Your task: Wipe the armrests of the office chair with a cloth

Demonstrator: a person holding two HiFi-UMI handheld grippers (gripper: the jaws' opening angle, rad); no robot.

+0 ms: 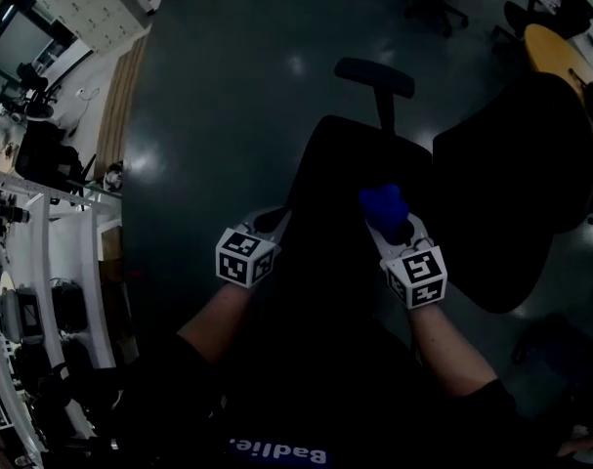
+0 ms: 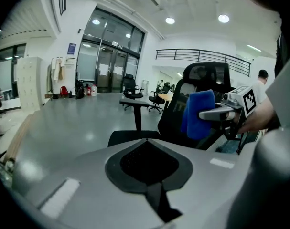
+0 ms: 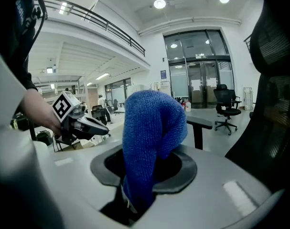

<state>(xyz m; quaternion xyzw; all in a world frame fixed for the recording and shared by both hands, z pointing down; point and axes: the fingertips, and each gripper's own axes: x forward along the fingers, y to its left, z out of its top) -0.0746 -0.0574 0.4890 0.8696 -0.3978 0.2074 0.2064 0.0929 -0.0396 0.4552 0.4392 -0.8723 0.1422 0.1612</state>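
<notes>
Blue cloth [image 3: 152,137] pinched in fingers of right gripper [image 1: 389,225]; left gripper [image 1: 267,225], fingers pressed together; shirt [image 1: 276,440] lettering "Badlie".

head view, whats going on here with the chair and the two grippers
A person is over a black office chair with a gripper in each hand. The right gripper is shut on a blue cloth; the left gripper is shut and empty. The cloth is held clear of the armrest ahead, not wiping it at this moment.
</notes>
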